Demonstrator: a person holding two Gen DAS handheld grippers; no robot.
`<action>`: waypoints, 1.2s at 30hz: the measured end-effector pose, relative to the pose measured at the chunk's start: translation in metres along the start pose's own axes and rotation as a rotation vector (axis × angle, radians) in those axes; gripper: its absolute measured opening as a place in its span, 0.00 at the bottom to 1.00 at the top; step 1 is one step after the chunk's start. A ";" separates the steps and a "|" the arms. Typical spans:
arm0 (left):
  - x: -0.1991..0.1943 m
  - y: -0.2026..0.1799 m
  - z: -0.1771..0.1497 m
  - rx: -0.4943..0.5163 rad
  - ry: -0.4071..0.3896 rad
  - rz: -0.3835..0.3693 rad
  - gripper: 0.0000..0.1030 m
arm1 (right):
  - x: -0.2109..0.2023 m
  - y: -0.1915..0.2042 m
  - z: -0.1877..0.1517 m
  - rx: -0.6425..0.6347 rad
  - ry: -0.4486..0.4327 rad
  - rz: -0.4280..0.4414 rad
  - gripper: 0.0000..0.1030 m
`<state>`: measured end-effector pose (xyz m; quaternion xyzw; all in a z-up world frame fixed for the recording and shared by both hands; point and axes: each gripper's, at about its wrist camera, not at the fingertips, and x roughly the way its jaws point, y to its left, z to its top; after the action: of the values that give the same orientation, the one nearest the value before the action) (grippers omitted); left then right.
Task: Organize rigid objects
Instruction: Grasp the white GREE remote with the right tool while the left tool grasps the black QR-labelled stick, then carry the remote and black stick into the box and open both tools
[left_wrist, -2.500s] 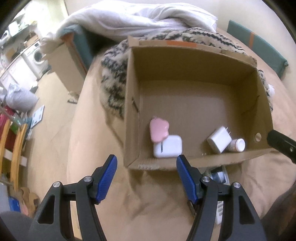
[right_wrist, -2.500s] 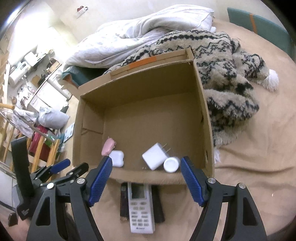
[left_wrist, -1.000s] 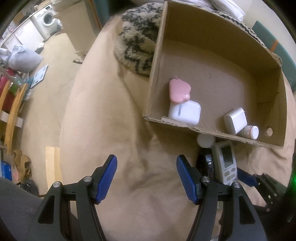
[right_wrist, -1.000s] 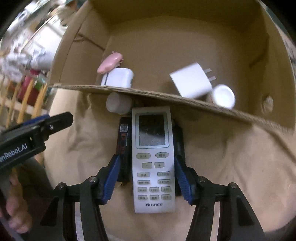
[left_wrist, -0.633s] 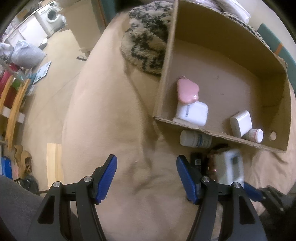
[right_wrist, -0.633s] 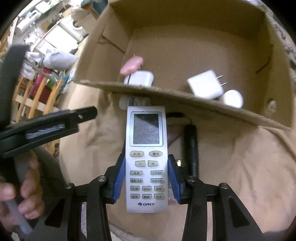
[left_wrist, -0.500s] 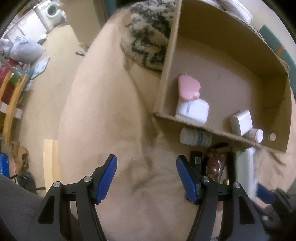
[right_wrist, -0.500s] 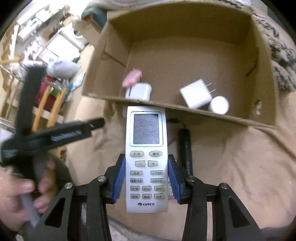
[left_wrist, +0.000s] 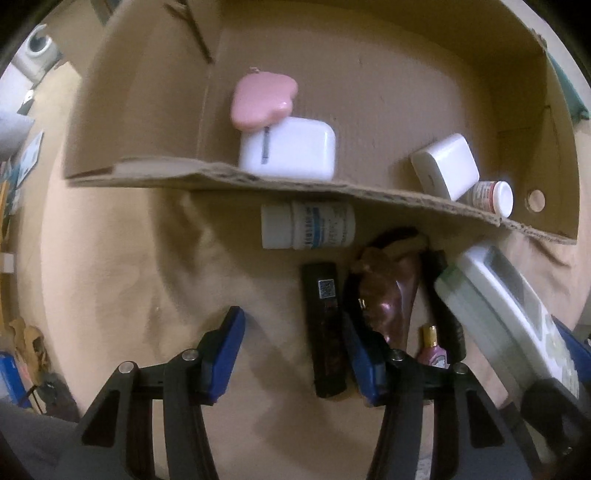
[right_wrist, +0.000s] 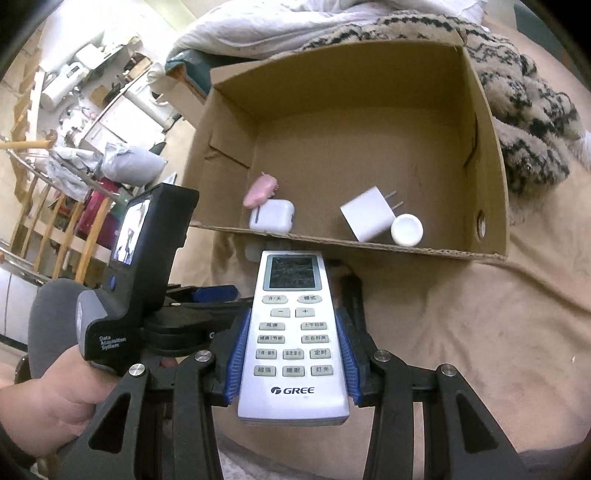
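The right gripper (right_wrist: 291, 354) was clamped on a white remote control (right_wrist: 293, 336), its blue pads pressing the remote's two long edges about the lower rows of buttons. The remote lay lengthwise between the jaws, screen end pointing towards the cardboard box (right_wrist: 491, 155), and it was lifted clear of the tan blanket (right_wrist: 461, 332), short of the box's near wall. In the left wrist view the same remote (left_wrist: 498, 302) slanted in from the right, held above the things on the blanket.

The left gripper (left_wrist: 295, 350) pointed down at the blanket, its jaws closing but with only bare blanket in the gap. A black remote (left_wrist: 325, 328) lay on the blanket just to the right of that gap, against the inner face of the right-hand finger, not between the pads. Beside it lay a brownish glossy object (left_wrist: 388, 299) and a small pink bottle with a gold cap (left_wrist: 430, 347). A white pill bottle (left_wrist: 308, 230) lay on its side near the box's front wall, outside it.

Inside the box sat a pink heart-shaped case (left_wrist: 262, 99) touching a white earbud case (left_wrist: 288, 149), and further right a white charger plug (left_wrist: 445, 166) next to a small white-capped bottle (left_wrist: 495, 197). A hand (right_wrist: 48, 402) gripped the left gripper's handle in the right wrist view
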<state>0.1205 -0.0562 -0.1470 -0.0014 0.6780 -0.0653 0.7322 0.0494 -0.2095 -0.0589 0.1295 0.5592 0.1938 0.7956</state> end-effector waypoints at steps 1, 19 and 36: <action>0.001 -0.001 0.000 0.005 0.001 0.002 0.48 | 0.002 0.000 0.000 -0.002 0.003 -0.001 0.44; -0.042 0.018 -0.043 -0.005 -0.036 0.010 0.16 | -0.015 0.012 -0.013 -0.061 -0.038 -0.025 0.44; -0.138 0.027 -0.010 -0.030 -0.308 0.025 0.16 | -0.071 -0.009 0.021 0.008 -0.260 0.007 0.44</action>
<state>0.1029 -0.0155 -0.0135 -0.0138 0.5586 -0.0448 0.8281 0.0496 -0.2491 0.0045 0.1590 0.4516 0.1758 0.8602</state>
